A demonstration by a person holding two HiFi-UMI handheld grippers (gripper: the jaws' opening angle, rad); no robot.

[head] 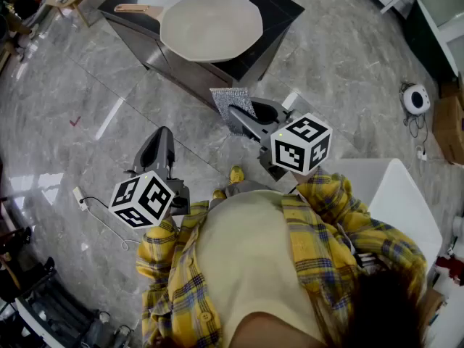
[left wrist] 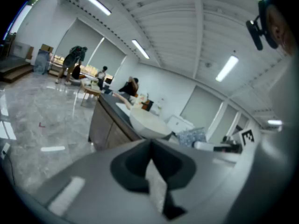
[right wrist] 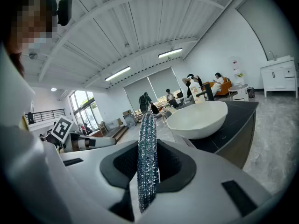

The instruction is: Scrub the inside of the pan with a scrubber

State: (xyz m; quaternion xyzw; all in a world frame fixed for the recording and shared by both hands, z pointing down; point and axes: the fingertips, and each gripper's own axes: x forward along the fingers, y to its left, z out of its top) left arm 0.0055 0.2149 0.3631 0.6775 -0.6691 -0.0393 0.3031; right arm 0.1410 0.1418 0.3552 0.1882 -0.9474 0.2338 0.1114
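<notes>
A cream pan [head: 210,26] with a wooden handle [head: 138,9] sits on a dark counter top [head: 279,13] ahead of me. My right gripper [head: 241,114] is shut on a flat silvery scrubber [head: 230,109], held on edge short of the counter. In the right gripper view the scrubber [right wrist: 147,157] stands upright between the jaws, with the pan [right wrist: 198,119] beyond to the right. My left gripper [head: 161,140] hangs lower left over the floor, shut and with nothing in it. In the left gripper view the jaws meet, and the pan [left wrist: 147,123] and scrubber [left wrist: 191,136] lie ahead.
The counter is a steel-sided island on a grey marble floor. A white table [head: 395,194] is at my right, and a small round white device [head: 416,98] sits on the floor beyond it. A cable and plug [head: 80,198] lie at the left. People sit far off.
</notes>
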